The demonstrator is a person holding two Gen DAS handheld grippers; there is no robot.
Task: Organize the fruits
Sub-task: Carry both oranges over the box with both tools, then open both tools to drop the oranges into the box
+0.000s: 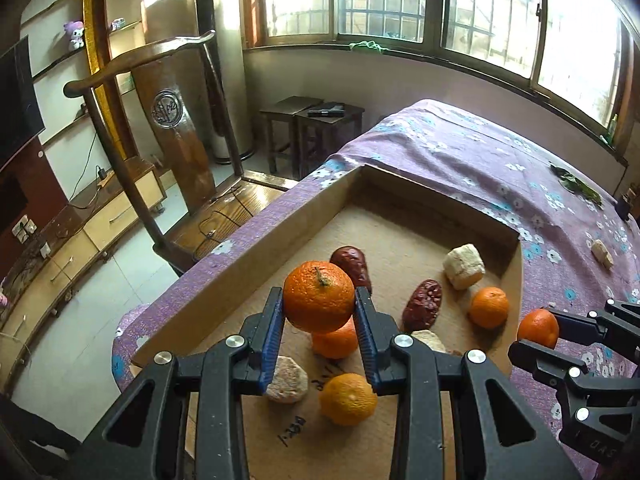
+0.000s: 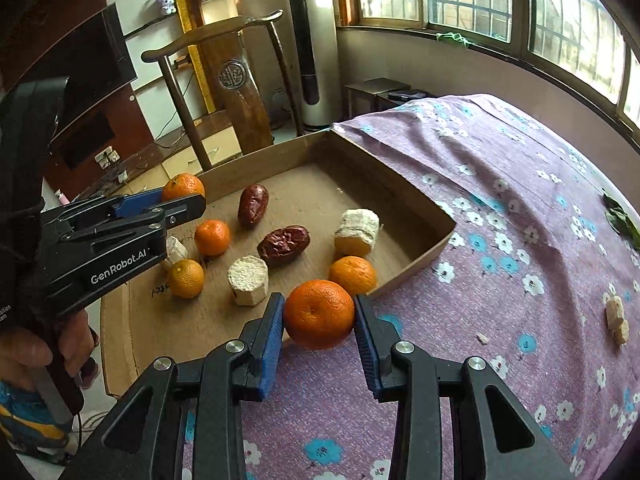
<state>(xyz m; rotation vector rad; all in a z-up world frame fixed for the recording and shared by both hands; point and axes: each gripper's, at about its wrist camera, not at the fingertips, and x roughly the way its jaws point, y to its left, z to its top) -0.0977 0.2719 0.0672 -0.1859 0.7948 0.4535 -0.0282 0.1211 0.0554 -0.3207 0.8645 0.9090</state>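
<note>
- Left wrist view: your left tongs point(image 1: 319, 305) are clenched on a mandarin point(image 1: 319, 296), held above the tray point(image 1: 256, 236) near its left wall. Below lie three more mandarins, two dates point(image 1: 422, 305) and pale chunks point(image 1: 463, 266). Your right tongs point(image 1: 554, 334) grip another mandarin at the tray's right edge.
- Right wrist view: your right tongs point(image 2: 319, 316) clasp a mandarin point(image 2: 319, 314) just outside the tray's point(image 2: 420, 216) near open edge, over the cloth-covered surface point(image 2: 500, 168). This hand looks the nearer to unloading outside the tray.
</note>
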